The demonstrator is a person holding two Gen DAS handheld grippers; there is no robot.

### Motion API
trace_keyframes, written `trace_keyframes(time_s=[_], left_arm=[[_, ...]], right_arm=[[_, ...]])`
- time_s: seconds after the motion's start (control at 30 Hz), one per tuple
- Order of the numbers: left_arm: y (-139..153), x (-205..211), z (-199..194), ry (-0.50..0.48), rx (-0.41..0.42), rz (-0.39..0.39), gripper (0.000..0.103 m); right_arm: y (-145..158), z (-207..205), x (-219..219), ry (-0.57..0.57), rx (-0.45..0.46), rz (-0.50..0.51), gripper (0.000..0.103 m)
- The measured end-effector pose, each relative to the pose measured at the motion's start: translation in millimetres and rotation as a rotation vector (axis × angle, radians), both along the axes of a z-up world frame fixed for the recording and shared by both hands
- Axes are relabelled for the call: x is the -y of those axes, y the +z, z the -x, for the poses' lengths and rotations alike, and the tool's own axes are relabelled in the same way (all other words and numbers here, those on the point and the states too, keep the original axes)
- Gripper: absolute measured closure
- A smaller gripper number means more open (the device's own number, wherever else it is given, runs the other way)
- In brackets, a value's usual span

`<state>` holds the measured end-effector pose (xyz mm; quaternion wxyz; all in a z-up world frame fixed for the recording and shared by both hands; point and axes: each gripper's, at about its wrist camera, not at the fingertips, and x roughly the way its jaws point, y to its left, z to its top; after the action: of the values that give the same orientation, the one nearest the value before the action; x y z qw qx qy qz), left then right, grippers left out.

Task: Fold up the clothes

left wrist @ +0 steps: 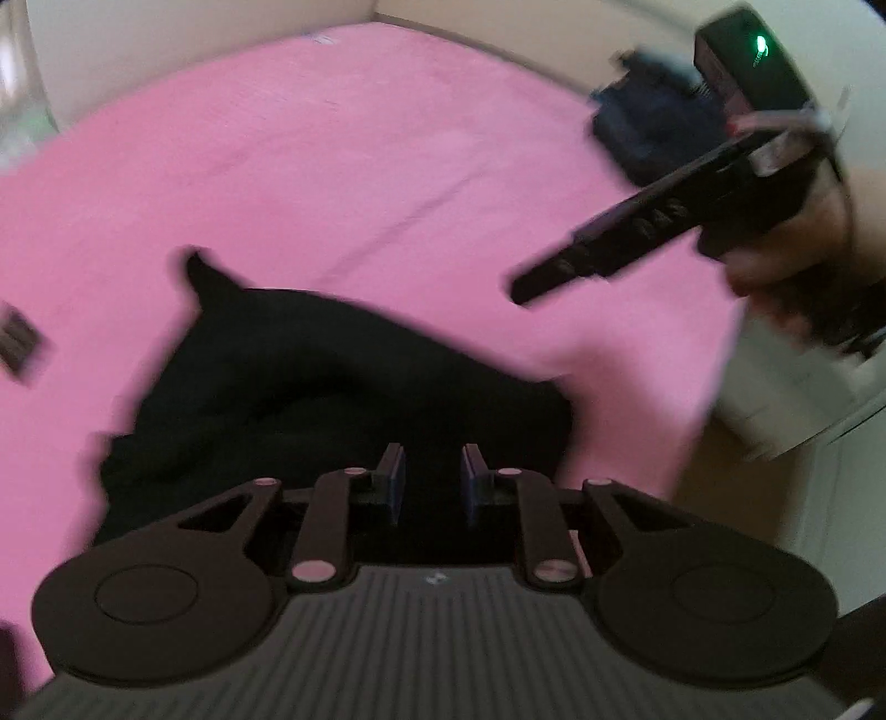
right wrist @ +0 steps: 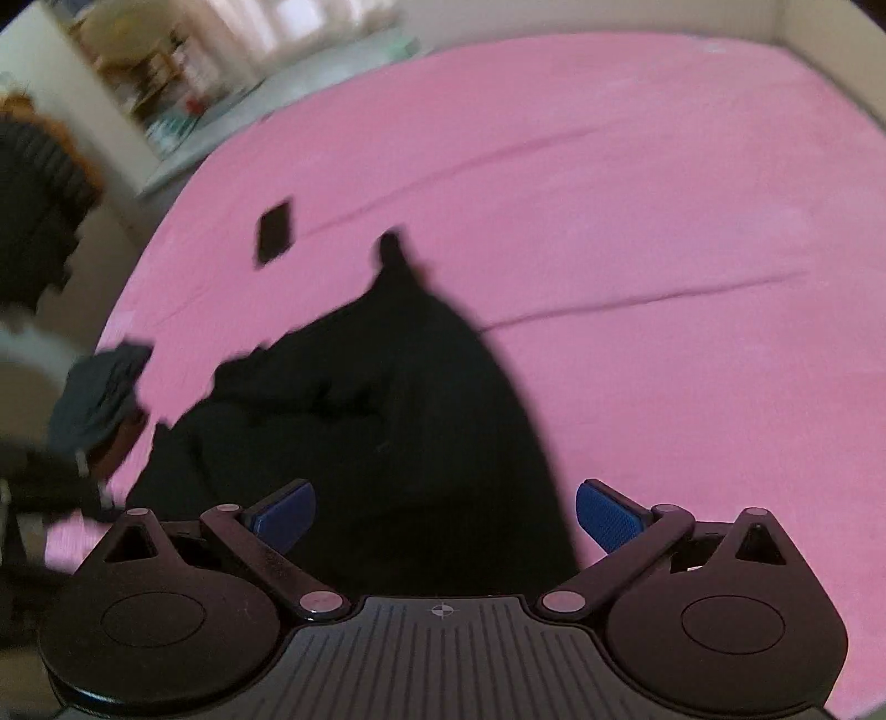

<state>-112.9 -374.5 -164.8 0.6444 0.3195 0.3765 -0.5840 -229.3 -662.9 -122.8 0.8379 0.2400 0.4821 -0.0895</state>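
Barely begun: black garment (right wrist: 387, 421) heaped unfolded on pink bed (right wrist: 664, 221), left tool (left wrist: 431, 483) narrowly parted over it, gripping nothing, right tool (right wrist: 446, 518) spread wide and empty, every fold remaining.

Pink bedsheet (right wrist: 637, 221), small black rectangle (right wrist: 274, 232), white wall (left wrist: 487, 16)

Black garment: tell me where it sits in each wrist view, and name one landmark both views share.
Left wrist view: the black garment lies lower centre, crumpled, just beyond the tool's fingertips.
Right wrist view: it fills the centre and lower middle, tapering to a point at the top.
Shared landmark: the pink bedsheet under it.
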Motion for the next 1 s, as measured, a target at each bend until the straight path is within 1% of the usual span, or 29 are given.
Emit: trace_keyframes(time_s=[0.1, 0.17, 0.23, 0.3, 0.37, 0.43, 0.47, 0.5, 0.53, 0.57, 0.6, 0.63, 0.7, 0.8, 0.87, 0.93, 0.97, 1.0], left_arm=[[-5, -13, -17, -0.022, 0.098, -0.017, 0.084], [-15, -24, -31, -0.036, 0.123, -0.044, 0.084], [-24, -31, -42, -0.032, 0.13, -0.069, 0.084], [-30, -35, -51, -0.027, 0.126, -0.092, 0.078], [-35, -38, -59, -0.021, 0.116, -0.102, 0.077], [-31, -42, -69, -0.016, 0.107, -0.116, 0.077], [-29, -43, -72, -0.016, 0.106, -0.122, 0.076], [-28, -44, -72, -0.019, 0.107, -0.125, 0.075], [-28, -44, -74, -0.022, 0.108, -0.128, 0.074], [-27, -45, -76, -0.025, 0.11, -0.128, 0.071], [-25, -45, -77, -0.027, 0.112, -0.124, 0.069], [-24, -45, -80, -0.028, 0.113, -0.121, 0.068], [-25, -42, -88, -0.028, 0.117, -0.109, 0.059], [-25, -35, -107, -0.016, 0.114, -0.086, 0.052], [-29, -21, -123, -0.013, 0.111, -0.073, 0.049], [-36, -5, -140, -0.015, 0.116, -0.064, 0.046], [-41, 6, -149, -0.013, 0.122, -0.063, 0.042], [-47, 18, -156, -0.007, 0.123, -0.064, 0.041]], right_arm=[[-32, -34, -30, 0.075, -0.046, -0.007, 0.0], [-54, -51, -44, 0.114, -0.112, 0.026, 0.0], [-75, -69, -55, 0.148, -0.192, 0.07, 0.0], [-87, -77, -57, 0.144, -0.249, 0.074, 0.0], [-97, -82, -53, 0.103, -0.257, 0.032, 0.0], [-103, -84, -49, 0.079, -0.268, 0.001, 0.001], [-105, -84, -48, 0.088, -0.286, 0.004, 0.005], [-106, -81, -47, 0.093, -0.302, 0.009, 0.034], [-105, -76, -45, 0.093, -0.316, 0.015, 0.054], [-103, -71, -42, 0.093, -0.329, 0.021, 0.086], [-101, -64, -38, 0.081, -0.334, 0.024, 0.092], [-95, -55, -31, 0.048, -0.322, 0.015, 0.096], [-78, -32, -11, -0.033, -0.29, 0.006, 0.096], [-46, 10, 19, -0.144, -0.257, 0.088, 0.097], [-27, 36, 40, -0.214, -0.251, 0.137, 0.097], [-16, 61, 58, -0.267, -0.244, 0.152, 0.097], [-13, 72, 67, -0.283, -0.242, 0.155, 0.097], [-13, 79, 74, -0.284, -0.241, 0.156, 0.097]])
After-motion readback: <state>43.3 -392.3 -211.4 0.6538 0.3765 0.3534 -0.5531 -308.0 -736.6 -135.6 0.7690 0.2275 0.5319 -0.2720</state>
